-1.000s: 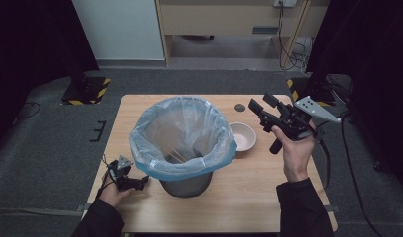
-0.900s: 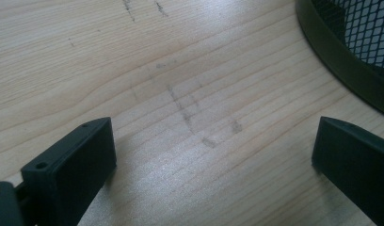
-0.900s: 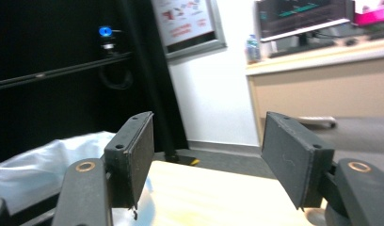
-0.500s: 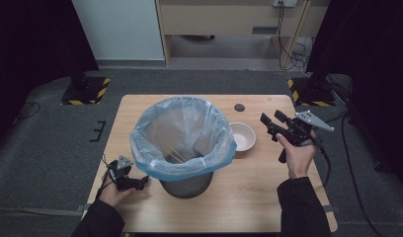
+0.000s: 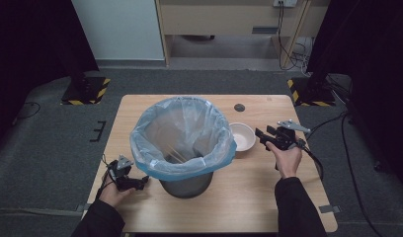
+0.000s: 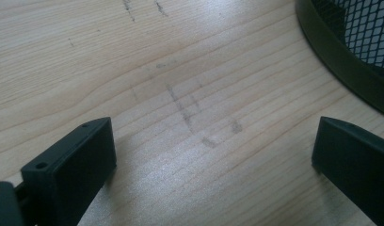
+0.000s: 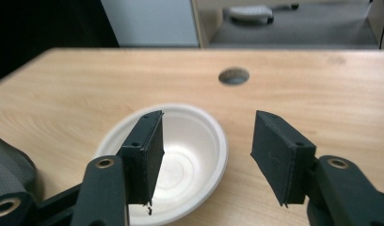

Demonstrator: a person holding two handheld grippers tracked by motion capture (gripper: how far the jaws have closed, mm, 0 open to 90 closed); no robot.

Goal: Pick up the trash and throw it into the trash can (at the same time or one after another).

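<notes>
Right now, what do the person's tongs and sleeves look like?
Both tongs are black with flat rectangular jaws. The right tongs carry a grey three-cornered plate and trail a black cable. The left tongs have small grey fittings on top. Both sleeves are dark.

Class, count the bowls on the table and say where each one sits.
1. The white bowl sits on the table just right of the bin, in front of the right gripper. The bin could hide others.
</notes>
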